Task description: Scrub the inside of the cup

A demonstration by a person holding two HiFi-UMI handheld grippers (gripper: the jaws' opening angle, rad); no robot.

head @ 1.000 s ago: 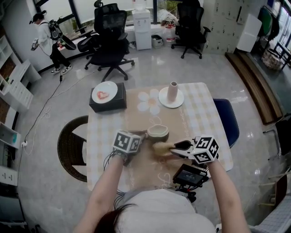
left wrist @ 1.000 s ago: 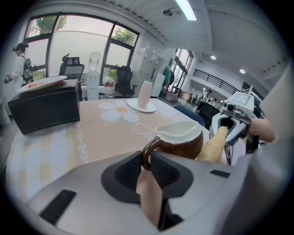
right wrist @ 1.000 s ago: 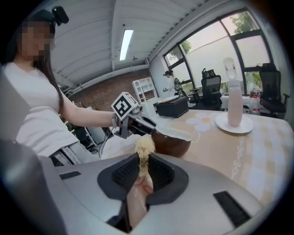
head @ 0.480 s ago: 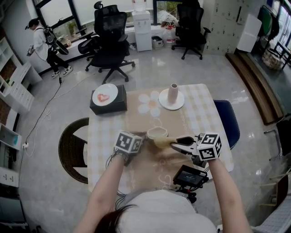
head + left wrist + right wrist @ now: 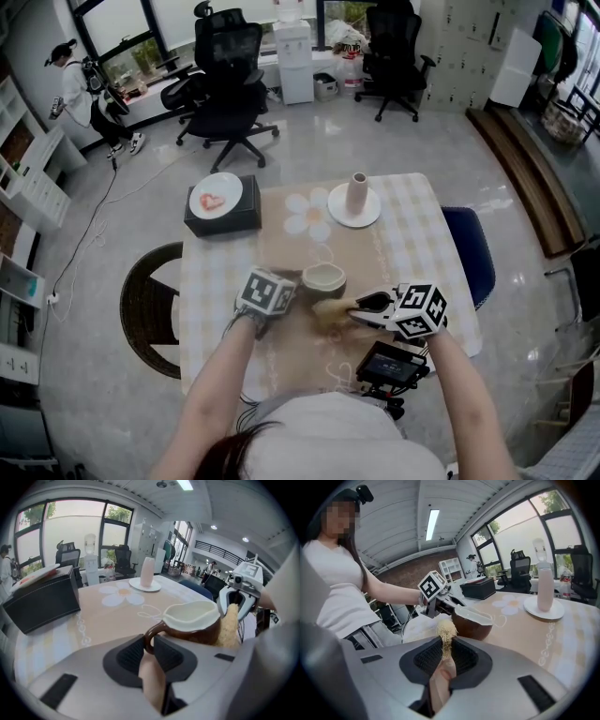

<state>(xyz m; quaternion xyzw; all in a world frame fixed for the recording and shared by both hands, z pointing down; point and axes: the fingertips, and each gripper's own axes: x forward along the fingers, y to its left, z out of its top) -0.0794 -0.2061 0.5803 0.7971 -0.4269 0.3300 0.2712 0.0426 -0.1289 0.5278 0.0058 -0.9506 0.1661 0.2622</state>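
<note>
A brown cup [image 5: 324, 278] with a cream inside stands on the table. Its rim [image 5: 191, 615] shows wide in the left gripper view, and its brown side [image 5: 471, 625] in the right gripper view. My left gripper [image 5: 149, 652] is shut on the cup's handle [image 5: 151, 635]; in the head view it [image 5: 292, 282] sits at the cup's left. My right gripper [image 5: 446, 652] is shut on a straw-coloured scrubber [image 5: 446, 632]. That scrubber [image 5: 330, 307] lies just outside the cup, at its near side, with the right gripper [image 5: 359, 309] behind it. The tuft [image 5: 229, 625] shows beside the cup's wall.
A tall pale vase on a white plate [image 5: 354, 195] stands at the table's far side. A black box with a plate on top [image 5: 221, 205] sits at the far left corner. A black device [image 5: 392, 362] lies at the near edge. Office chairs and a person [image 5: 80, 89] are beyond.
My right gripper has drawn back toward me and down with the scrubber, which was at the cup's rim half a second ago. The left gripper and cup have hardly moved.
</note>
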